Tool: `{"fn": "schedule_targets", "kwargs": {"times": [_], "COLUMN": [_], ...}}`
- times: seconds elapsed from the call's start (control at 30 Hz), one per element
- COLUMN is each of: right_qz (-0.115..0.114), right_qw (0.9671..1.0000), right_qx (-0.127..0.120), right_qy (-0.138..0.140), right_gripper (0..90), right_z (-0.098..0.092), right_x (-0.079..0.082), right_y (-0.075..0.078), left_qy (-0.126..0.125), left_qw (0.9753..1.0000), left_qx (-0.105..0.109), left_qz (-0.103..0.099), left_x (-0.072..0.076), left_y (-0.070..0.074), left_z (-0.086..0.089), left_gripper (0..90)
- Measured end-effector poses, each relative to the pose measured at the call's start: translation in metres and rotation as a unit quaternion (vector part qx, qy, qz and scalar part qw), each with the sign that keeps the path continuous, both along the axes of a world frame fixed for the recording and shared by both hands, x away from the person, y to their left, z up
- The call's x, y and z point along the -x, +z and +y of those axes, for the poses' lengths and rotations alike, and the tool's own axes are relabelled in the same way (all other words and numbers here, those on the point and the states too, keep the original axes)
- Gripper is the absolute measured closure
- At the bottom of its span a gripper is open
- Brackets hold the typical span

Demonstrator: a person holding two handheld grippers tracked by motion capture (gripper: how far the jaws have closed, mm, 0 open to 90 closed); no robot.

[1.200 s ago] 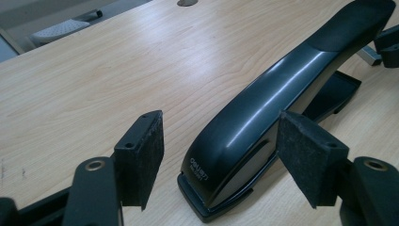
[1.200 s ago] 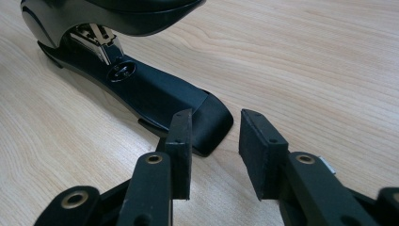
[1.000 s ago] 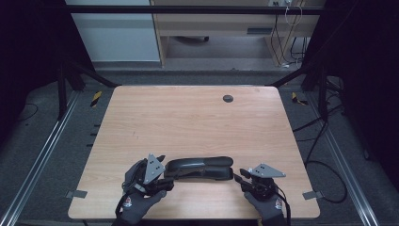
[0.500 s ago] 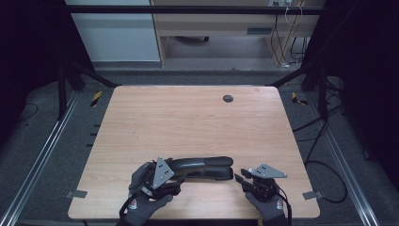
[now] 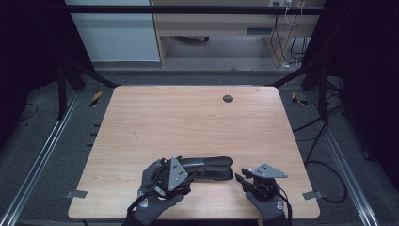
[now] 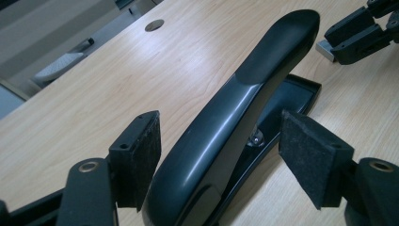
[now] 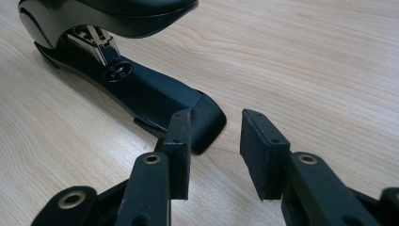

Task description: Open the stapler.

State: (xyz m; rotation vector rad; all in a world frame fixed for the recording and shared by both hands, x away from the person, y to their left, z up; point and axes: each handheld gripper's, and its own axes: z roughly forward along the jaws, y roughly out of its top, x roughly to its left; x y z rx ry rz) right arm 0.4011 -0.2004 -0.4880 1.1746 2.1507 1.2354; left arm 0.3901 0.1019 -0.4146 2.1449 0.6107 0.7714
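1. Holding my left gripper (image 5: 188,175) at about 7 o'clock on the wooden table (image 5: 188,117), I have its jaws spread wide on either side of the rear half of a large black stapler (image 5: 207,167). In the left gripper view the pads (image 6: 141,155) stand clear of the stapler's (image 6: 226,127) curved handle on both sides, so nothing is clamped.
2. The stapler lies flat near the table's front edge, close to 6 o'clock, its long axis running from 9 towards 3 o'clock between my two gloved hands.
3. My right gripper (image 5: 241,178) sits at about 5 o'clock, pointed at the stapler's front end. In the right gripper view (image 7: 214,155) its jaws are parted with bare wood between them; one finger (image 7: 179,150) overlaps the tip of the stapler's (image 7: 141,94) base, and I cannot tell whether it touches.
4. A small round cable port (image 5: 227,98) sits in the tabletop at roughly 1 o'clock, well apart from everything else.
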Motion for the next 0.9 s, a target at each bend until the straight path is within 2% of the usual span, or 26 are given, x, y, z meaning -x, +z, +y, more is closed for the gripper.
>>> {"fn": "schedule_targets", "kwargs": {"times": [0.37, 0.57, 0.9], "right_qz": [-0.004, -0.003, -0.002], "right_qw": [1.0000, 1.0000, 0.9999], "right_qx": [0.002, 0.001, 0.006], "right_qy": [-0.004, -0.009, -0.011], "right_gripper": [63.5, 65.0, 70.1], "right_z": [-0.002, -0.004, -0.005], "right_x": [0.000, 0.001, 0.001], "right_y": [0.001, 0.001, 0.000], "left_qy": [-0.017, -0.025, -0.032], "left_qw": [0.9993, 0.9972, 0.9948], "left_qx": [-0.032, -0.068, -0.093], "left_qz": [-0.008, -0.016, -0.028], "left_x": [-0.004, -0.006, -0.007], "left_y": [0.002, -0.001, -0.002], "left_z": [-0.023, -0.035, -0.046], "left_gripper": [30.2, 30.8, 31.9]}}
